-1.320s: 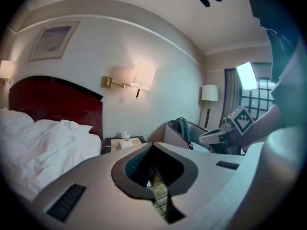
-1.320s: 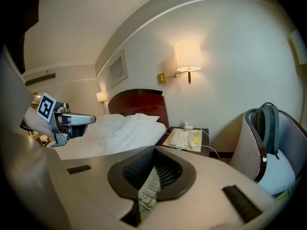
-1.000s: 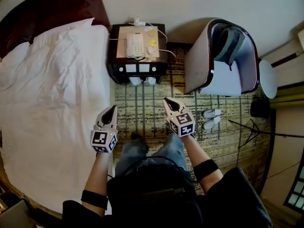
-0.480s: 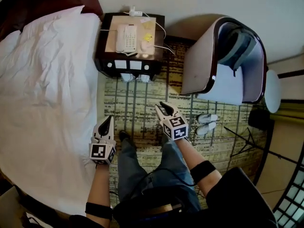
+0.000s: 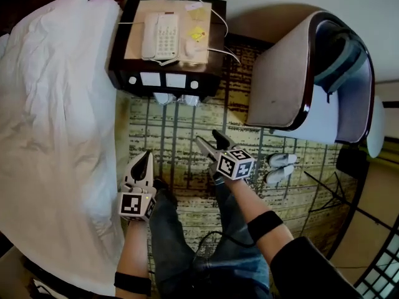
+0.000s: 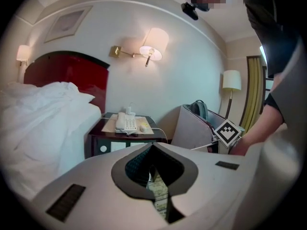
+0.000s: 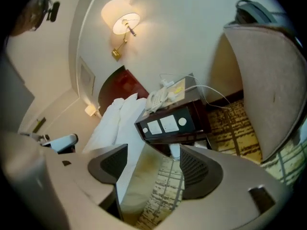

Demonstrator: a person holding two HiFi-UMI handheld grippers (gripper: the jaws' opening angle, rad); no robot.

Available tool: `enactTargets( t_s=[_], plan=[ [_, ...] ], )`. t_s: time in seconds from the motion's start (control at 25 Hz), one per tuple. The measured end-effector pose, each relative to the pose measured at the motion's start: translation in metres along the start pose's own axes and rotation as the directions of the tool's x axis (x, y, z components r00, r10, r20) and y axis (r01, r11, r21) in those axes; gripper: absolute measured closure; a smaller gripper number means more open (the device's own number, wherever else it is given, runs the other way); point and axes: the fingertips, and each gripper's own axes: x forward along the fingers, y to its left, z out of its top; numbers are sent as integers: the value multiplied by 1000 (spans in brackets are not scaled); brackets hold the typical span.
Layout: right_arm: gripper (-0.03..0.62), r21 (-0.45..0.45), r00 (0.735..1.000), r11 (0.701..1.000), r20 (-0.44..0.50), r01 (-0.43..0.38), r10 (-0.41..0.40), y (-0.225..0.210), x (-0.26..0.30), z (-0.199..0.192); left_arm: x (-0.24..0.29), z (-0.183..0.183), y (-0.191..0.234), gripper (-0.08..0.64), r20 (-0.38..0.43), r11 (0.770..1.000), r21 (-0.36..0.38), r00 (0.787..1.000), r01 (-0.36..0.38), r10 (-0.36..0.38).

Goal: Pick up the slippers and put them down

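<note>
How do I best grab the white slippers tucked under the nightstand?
Probably take the slippers by their exposed ends, coming low along the carpet from the front: the rest hides under the nightstand. The right claw, jaws just opened and empty, faces them.

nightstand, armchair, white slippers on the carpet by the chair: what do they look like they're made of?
Nightstand: dark wood or veneer, polished; faint sheen on the front.
Armchair: matte beige fabric shell with a glossy, dark, wood-like edge trim.
Slippers: white, matte, probably thin cloth; too small to be sure.
</note>
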Motion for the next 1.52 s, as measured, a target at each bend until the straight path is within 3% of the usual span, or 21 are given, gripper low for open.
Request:
enactTargets(
  t_s=[0.2, 0.44, 0.52, 0.64, 0.8, 1.12, 1.28, 1.4, 1.52],
  plan=[
    [229, 188, 998, 982, 63, -35, 24, -61, 62, -46, 65, -83, 14, 556, -26, 994, 77, 996, 83, -82],
    [232, 360, 987, 930, 159, -68, 11, -139, 124, -100, 129, -136, 18, 556, -36, 983, 108, 988, 150, -147],
    [232, 402, 982, 912, 190, -86, 9, -161, 140, -110, 149, -161, 24, 556, -21, 973, 162, 987, 163, -162],
    [230, 425, 978, 900, 208, -94, 5, -191, 164, -121, 179, -184, 26, 556, -30, 967, 183, 985, 175, -172],
    [229, 526, 966, 839, 260, -140, -3, -231, 195, -137, 212, -209, 29, 556, -8, 967, 187, 985, 172, -173],
    [229, 527, 969, 838, 246, -144, 12, -280, 251, -147, 269, -249, 27, 556, 4, 965, 198, 984, 175, -179],
    [227, 594, 962, 783, 271, -182, 18, -299, 283, -153, 292, -257, 29, 557, 12, 969, 176, 984, 171, -176],
    [227, 590, 965, 787, 259, -182, 29, -308, 303, -152, 307, -266, 34, 557, 17, 971, 175, 985, 165, -171],
    [225, 612, 967, 770, 254, -182, 27, -317, 321, -155, 317, -276, 41, 557, 22, 972, 172, 986, 161, -167]
  ],
)
